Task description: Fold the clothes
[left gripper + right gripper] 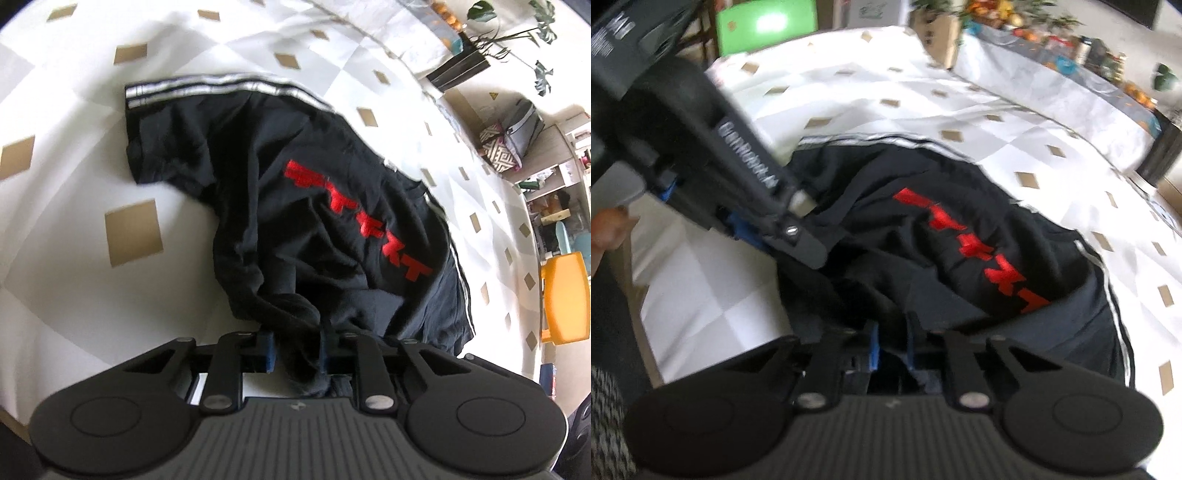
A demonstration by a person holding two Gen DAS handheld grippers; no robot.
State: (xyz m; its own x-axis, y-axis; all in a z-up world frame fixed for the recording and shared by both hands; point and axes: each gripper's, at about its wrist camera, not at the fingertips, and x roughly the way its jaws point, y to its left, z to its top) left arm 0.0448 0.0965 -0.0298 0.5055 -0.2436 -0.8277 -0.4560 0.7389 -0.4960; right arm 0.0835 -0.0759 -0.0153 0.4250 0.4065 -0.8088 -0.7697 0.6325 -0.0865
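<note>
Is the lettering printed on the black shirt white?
No. In the left wrist view the black shirt carries red lettering; the only white on it is the stripes along its edges.

The shirt (295,206) lay on the tablecloth (74,288), its near edge between the left gripper (297,345) fingers; the right gripper (892,345) gripped that edge beside it
</note>
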